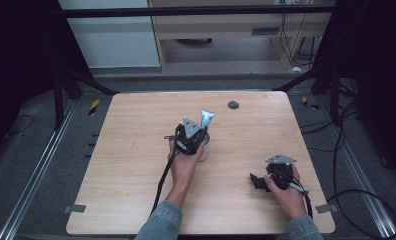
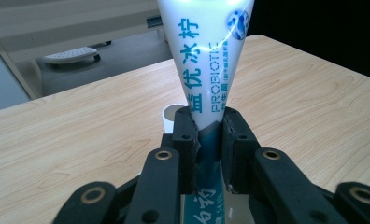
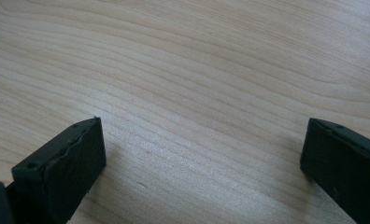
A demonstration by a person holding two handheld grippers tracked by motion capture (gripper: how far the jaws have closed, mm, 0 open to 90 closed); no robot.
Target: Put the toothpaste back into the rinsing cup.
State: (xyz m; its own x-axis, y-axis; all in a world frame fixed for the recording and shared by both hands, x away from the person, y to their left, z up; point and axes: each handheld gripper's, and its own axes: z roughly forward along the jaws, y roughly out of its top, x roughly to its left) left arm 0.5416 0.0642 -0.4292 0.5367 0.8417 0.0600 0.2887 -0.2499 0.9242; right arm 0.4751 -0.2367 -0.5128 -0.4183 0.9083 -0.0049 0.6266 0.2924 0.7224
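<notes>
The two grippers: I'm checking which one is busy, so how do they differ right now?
The left gripper is shut on the toothpaste tube, its fingers pinching the tube above a white cup; the right gripper is open with nothing between its fingers. In the high view the left sits mid-table, the right nearer the table's right front corner. Both have black fingers and a hand holding them.

Light wooden table (image 1: 136, 165) — white cup (image 1: 205, 150) standing near its middle.
</notes>
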